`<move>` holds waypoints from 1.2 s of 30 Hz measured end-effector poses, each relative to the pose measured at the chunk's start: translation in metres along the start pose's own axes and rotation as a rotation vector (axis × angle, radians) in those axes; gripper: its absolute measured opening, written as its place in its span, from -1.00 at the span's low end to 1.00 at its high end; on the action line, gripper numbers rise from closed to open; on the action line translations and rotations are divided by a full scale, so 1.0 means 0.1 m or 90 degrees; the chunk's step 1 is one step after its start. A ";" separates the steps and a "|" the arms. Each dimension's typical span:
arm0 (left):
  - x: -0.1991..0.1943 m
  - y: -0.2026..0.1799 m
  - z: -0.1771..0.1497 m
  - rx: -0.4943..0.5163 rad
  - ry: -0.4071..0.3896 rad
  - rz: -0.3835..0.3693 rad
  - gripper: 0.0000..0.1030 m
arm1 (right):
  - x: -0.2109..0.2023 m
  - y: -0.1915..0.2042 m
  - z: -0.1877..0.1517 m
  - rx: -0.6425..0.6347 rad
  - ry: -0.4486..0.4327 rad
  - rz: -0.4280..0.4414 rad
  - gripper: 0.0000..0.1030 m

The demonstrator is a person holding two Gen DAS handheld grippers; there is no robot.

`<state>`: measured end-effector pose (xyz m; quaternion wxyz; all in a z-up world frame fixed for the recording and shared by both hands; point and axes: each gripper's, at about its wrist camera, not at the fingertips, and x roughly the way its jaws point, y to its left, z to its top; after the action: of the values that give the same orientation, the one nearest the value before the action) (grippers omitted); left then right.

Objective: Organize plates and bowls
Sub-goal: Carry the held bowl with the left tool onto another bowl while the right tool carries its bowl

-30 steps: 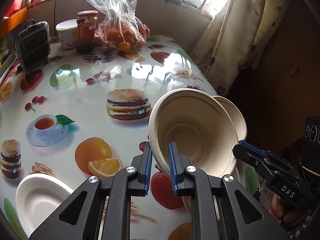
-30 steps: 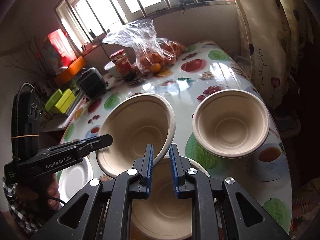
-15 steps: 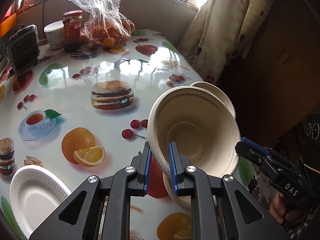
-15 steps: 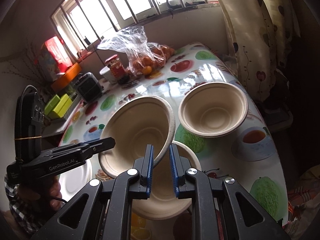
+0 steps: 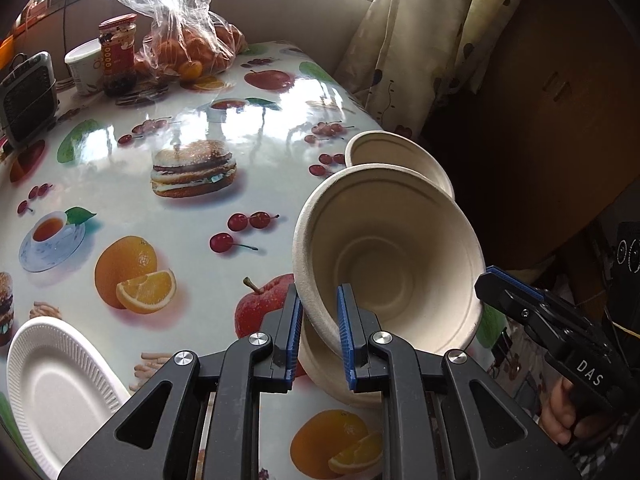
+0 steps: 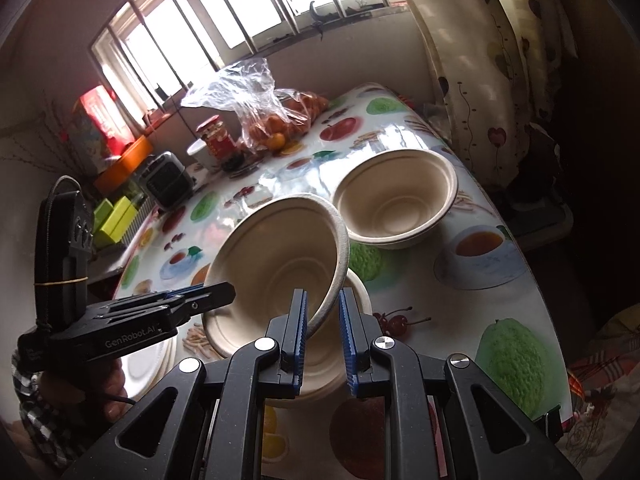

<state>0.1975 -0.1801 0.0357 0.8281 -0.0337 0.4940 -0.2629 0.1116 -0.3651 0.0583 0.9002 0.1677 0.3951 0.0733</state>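
Left wrist view: the left claw (image 5: 318,330) is clamped on the near rim of a tilted beige moulded-fibre bowl (image 5: 394,264), and the right claw (image 6: 322,330) pinches the same bowl's opposite rim, so both carry it together. A second beige fibre bowl (image 6: 352,376) sits directly beneath on the glossy fruit-and-burger printed worktop (image 5: 160,208).

Compared with a second ago, the third beige fibre bowl (image 6: 396,204) now stands farther off toward the far right edge, and the carried bowl hangs more squarely over the one below. I judge this as lining up for nesting, with the lowering and release not yet done.

A white ridged paper plate (image 5: 56,392) waits at the near left, untouched.

Readable writing: "DAS" on the right claw's body in the left wrist view, "GenRobot.AI" on the left claw's body in the right wrist view. The label on the red-lidded glass jar (image 5: 117,54) is too small to read.
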 end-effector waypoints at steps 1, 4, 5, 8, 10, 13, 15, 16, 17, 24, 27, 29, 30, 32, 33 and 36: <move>0.01 -0.01 -0.01 0.002 0.002 0.000 -0.67 | -0.01 -0.01 -0.01 0.001 0.000 -0.002 -0.69; 0.03 -0.04 -0.03 0.004 0.006 0.000 -0.67 | -0.01 -0.04 -0.05 0.006 0.002 -0.005 -0.69; 0.04 -0.04 -0.04 0.004 0.008 0.000 -0.67 | -0.01 -0.05 -0.07 0.008 0.003 -0.005 -0.69; 0.05 -0.05 -0.06 0.006 0.011 0.002 -0.67 | 0.00 -0.07 -0.10 0.013 0.005 -0.005 -0.69; 0.06 -0.05 -0.07 0.007 0.013 0.004 -0.67 | 0.01 -0.08 -0.13 0.016 0.008 -0.004 -0.69; 0.07 -0.06 -0.10 0.008 0.018 0.007 -0.67 | 0.02 -0.10 -0.16 0.022 0.012 -0.003 -0.69; 0.07 -0.07 -0.11 0.009 0.019 0.008 -0.66 | 0.03 -0.11 -0.18 0.024 0.013 -0.003 -0.69; 0.07 -0.07 -0.12 0.010 0.019 0.008 -0.66 | 0.03 -0.11 -0.19 0.025 0.013 -0.003 -0.69; 0.07 -0.07 -0.12 0.010 0.020 0.008 -0.66 | 0.02 -0.11 -0.20 0.026 0.013 -0.002 -0.69; 0.06 -0.07 -0.16 0.010 0.020 0.014 -0.66 | 0.04 -0.12 -0.24 0.029 0.015 0.002 -0.69; 0.07 -0.07 -0.17 0.009 0.022 0.018 -0.66 | 0.06 -0.13 -0.27 0.031 0.020 0.003 -0.69; 0.07 -0.07 -0.17 0.007 0.021 0.019 -0.66 | 0.08 -0.14 -0.28 0.032 0.024 0.003 -0.69; 0.07 -0.07 -0.17 0.007 0.021 0.020 -0.66 | 0.09 -0.14 -0.29 0.033 0.026 0.004 -0.69; 0.07 -0.06 -0.17 0.006 0.021 0.023 -0.67 | 0.11 -0.14 -0.30 0.034 0.029 0.004 -0.69; 0.07 -0.07 -0.17 0.006 0.020 0.024 -0.66 | 0.12 -0.14 -0.30 0.034 0.030 0.004 -0.69; 0.06 -0.07 -0.18 0.005 0.020 0.024 -0.66 | 0.13 -0.14 -0.31 0.036 0.032 0.005 -0.68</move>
<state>0.1824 -0.1854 0.0238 0.8251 -0.0171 0.5065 -0.2498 0.0975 -0.3676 0.0251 0.8848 0.1926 0.4185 0.0701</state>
